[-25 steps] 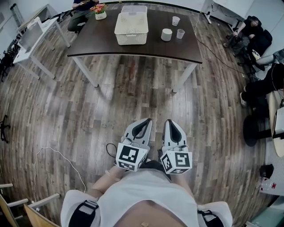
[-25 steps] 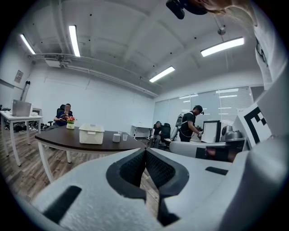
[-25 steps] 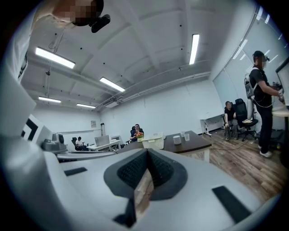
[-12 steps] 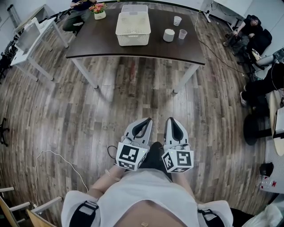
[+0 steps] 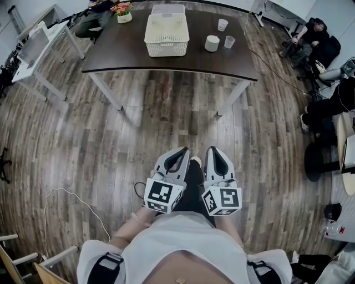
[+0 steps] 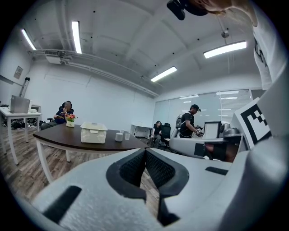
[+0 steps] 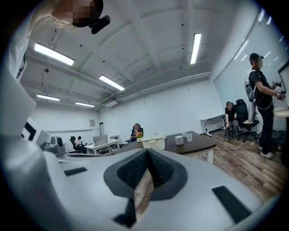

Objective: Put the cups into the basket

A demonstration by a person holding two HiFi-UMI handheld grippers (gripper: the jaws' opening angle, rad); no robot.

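A white slatted basket (image 5: 166, 34) stands on the dark brown table (image 5: 166, 65) far ahead. To its right on the table are a white cup (image 5: 211, 43) and two clear cups (image 5: 222, 24) (image 5: 227, 41). My left gripper (image 5: 182, 150) and right gripper (image 5: 213, 150) hover side by side close to my body, over the wooden floor and well short of the table. Both are shut with nothing in them. The left gripper view shows the basket (image 6: 93, 133) and the white cup (image 6: 119, 136) beyond the closed left gripper (image 6: 145, 151). The right gripper (image 7: 147, 151) also faces the basket (image 7: 153, 142).
A flower pot (image 5: 125, 14) sits at the table's far left corner. A white desk (image 5: 39, 50) stands to the left and seated people (image 5: 310, 39) are to the right. A thin cable (image 5: 72, 194) lies on the floor. A person (image 7: 263, 103) stands at the right.
A dark trouser leg and foot have come forward between the two grippers. The table has shifted only slightly in view. Both grippers keep the same pose, still shut.
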